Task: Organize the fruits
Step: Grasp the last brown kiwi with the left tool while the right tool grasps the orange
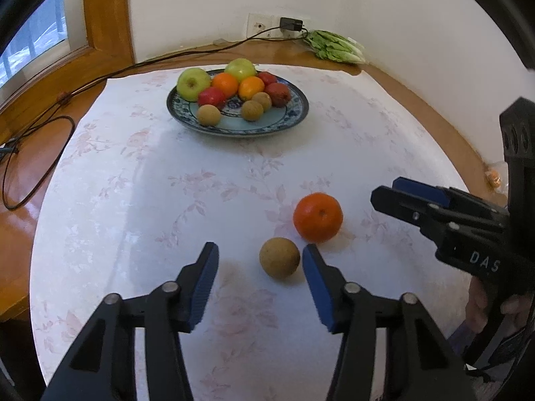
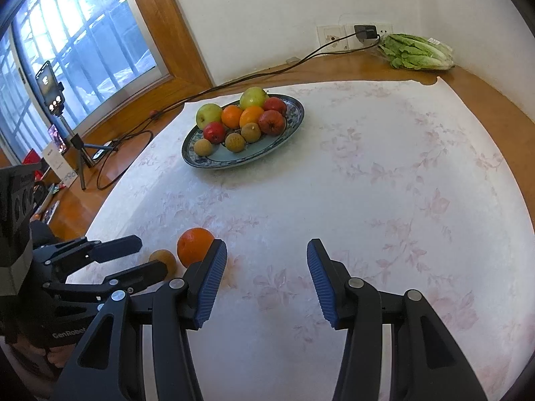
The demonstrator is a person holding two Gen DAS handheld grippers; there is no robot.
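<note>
Floral white cloth (image 1: 187, 183) covers the wooden desk (image 1: 40, 200), and nearest the left claw (image 1: 260, 264) stands with its jaws apart around a small brown fruit (image 1: 279, 257), whose right side sits just beside the right pad, while in the right wrist view the claw's finger half hides it. Just beyond lies a tangerine (image 1: 318, 216), partly blocked in that view by the right claw (image 2: 266, 257), which is spread open over bare cloth. Farther back the patterned plate (image 1: 294, 113) holds green apples, red apples, oranges and more brown fruits, with a bag of lettuce (image 2: 418, 51) by the wall.
</note>
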